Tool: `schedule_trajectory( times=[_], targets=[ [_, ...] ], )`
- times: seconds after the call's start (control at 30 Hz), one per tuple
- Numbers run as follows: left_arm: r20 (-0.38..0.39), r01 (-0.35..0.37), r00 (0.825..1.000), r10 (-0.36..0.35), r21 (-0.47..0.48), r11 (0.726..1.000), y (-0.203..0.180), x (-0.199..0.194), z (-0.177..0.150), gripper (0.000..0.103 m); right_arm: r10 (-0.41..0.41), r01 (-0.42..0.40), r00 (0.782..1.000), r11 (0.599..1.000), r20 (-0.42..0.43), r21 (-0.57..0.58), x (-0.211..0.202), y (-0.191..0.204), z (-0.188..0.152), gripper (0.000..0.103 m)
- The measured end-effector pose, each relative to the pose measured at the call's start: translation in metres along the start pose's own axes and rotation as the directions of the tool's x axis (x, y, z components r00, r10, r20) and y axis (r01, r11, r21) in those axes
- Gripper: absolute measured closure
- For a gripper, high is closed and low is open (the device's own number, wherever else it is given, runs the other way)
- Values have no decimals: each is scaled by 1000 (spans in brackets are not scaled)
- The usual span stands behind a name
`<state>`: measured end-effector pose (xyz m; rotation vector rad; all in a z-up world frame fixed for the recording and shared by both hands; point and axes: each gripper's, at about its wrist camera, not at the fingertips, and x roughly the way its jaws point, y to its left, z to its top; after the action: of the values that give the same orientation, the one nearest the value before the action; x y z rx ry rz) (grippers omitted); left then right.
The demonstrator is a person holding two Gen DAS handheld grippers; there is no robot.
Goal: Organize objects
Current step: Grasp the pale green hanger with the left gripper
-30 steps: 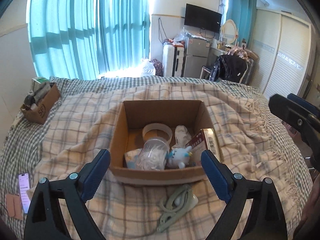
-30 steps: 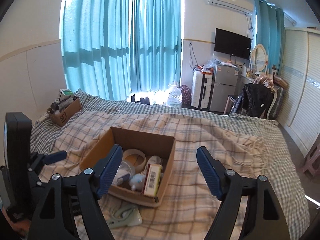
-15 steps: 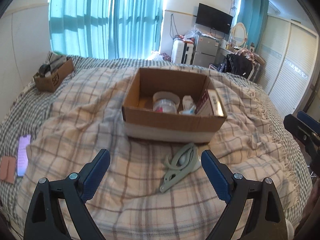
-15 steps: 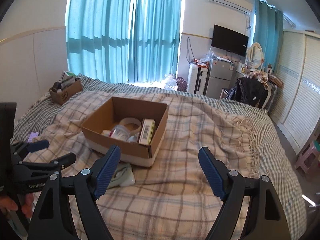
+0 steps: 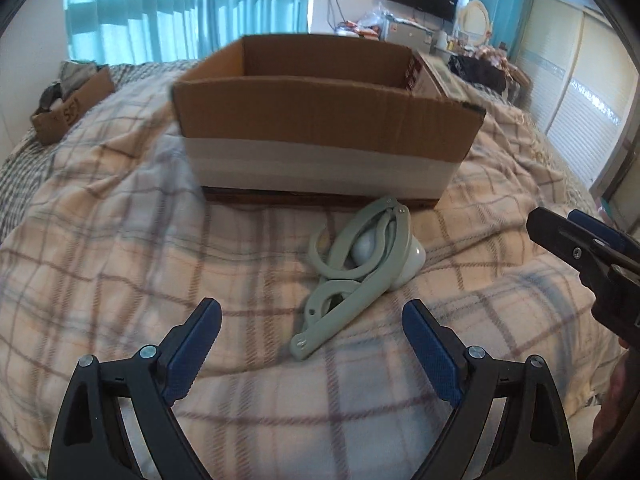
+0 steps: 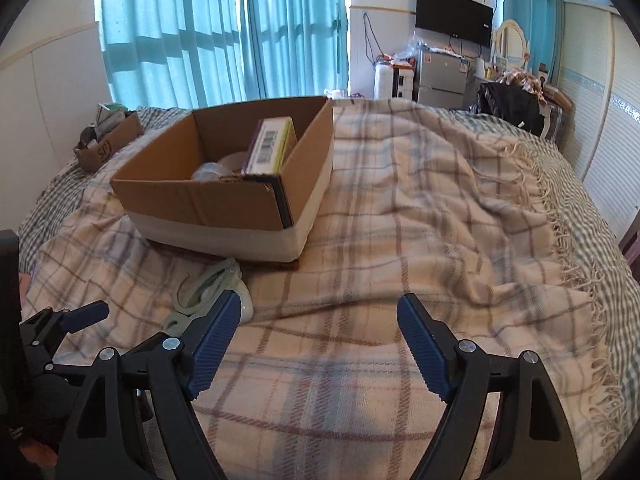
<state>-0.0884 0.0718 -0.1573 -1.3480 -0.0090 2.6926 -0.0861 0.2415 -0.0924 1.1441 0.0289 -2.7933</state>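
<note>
a pale green folding tool (image 5: 356, 268) with looped handles, possibly a small travel appliance though the blur is making it hard to name, is lying flat on a plaid blanket (image 5: 120, 240) that is covering a bed. it is sitting just in front of the near wall of an open cardboard box (image 5: 320, 120), close to it but not clearly touching. the left gripper (image 5: 312, 344) is hovering low over the blanket just short of the tool, its blue-padded fingers (image 5: 192, 344) spread wide on either side and holding nothing. the right gripper (image 6: 318, 340) is hanging off to the right, over bare blanket, with its fingers also wide apart and empty. in the right wrist view the box is showing a purple and yellow carton (image 6: 270, 144) leaning against its right wall, with a clear container (image 6: 212, 170) beside it. a smaller cardboard box (image 6: 108, 144) full of odds and ends is resting well apart at the far left edge of the bed. teal curtains (image 6: 224, 32) are glowing behind.
</note>
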Motion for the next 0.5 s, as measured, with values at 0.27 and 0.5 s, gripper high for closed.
schedule_trajectory(
  times=[0.27, 0.5],
  targets=[
    [-85, 6, 996, -4, 23, 1000, -13, 40, 10, 14, 11, -10, 1000, 999, -20, 46, 13, -11, -2, 23],
    [-93, 77, 993, -67, 102, 992, -20, 47, 16, 49, 7, -4, 999, 999, -50, 47, 20, -10, -5, 23]
  ],
)
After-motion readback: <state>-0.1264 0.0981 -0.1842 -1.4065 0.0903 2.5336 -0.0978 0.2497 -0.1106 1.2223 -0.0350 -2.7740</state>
